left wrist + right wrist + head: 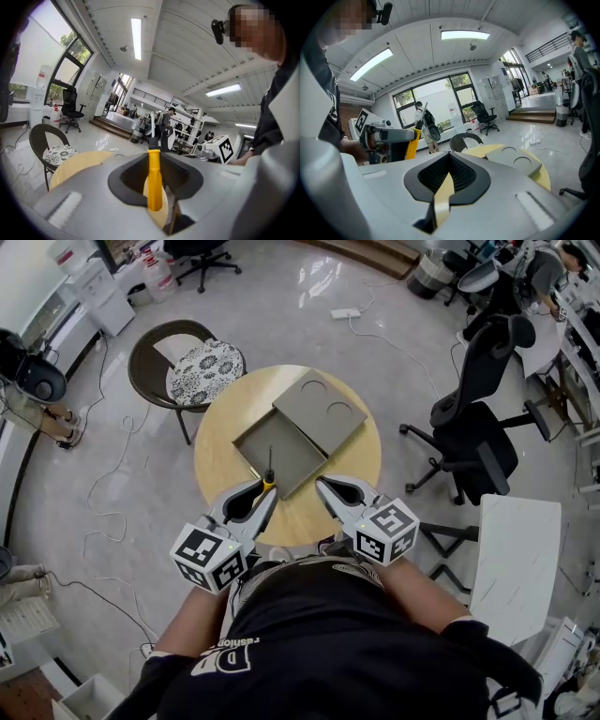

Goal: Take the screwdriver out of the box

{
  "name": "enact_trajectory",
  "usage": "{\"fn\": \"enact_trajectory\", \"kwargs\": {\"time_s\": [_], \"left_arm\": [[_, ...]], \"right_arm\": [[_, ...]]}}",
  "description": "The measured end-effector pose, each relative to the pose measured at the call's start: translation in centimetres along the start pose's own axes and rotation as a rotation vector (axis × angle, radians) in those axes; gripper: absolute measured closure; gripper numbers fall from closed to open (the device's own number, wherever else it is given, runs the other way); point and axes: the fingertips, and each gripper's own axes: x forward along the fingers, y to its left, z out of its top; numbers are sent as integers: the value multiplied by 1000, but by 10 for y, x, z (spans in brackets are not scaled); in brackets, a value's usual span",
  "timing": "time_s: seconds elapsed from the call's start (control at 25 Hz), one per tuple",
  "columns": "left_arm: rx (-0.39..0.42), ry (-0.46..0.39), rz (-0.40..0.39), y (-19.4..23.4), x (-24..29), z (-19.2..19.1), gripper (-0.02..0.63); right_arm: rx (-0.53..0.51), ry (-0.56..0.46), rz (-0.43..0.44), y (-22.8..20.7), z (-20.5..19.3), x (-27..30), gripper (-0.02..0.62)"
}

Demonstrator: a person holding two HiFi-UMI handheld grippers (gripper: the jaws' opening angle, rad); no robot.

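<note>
My left gripper (264, 491) is shut on the yellow handle of the screwdriver (269, 476). Its dark shaft points away from me, over the near edge of the open grey box (281, 457) on the round wooden table (356, 463). In the left gripper view the yellow screwdriver handle (154, 180) stands upright between the closed jaws of the left gripper (154, 154). The box's lid (319, 412), with two round recesses, lies just behind the box. My right gripper (324, 487) hovers over the table's near edge, shut and empty. The right gripper view shows the right gripper (449, 155) closed, with the left gripper (389, 137) beside it.
A brown chair with a patterned cushion (200, 365) stands at the table's far left. To the right are a black office chair (473, 432) and a white table (516, 554). Cables trail over the floor (112, 474) on the left.
</note>
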Motion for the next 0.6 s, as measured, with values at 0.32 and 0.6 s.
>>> {"fn": "enact_trajectory", "kwargs": {"time_s": [0.32, 0.6], "left_arm": [[0, 6, -2, 0, 2, -3, 468], [-6, 9, 2, 2, 5, -5, 468]], "right_arm": [[-3, 2, -4, -2, -3, -1, 598], [3, 2, -5, -5, -3, 1, 598]]}}
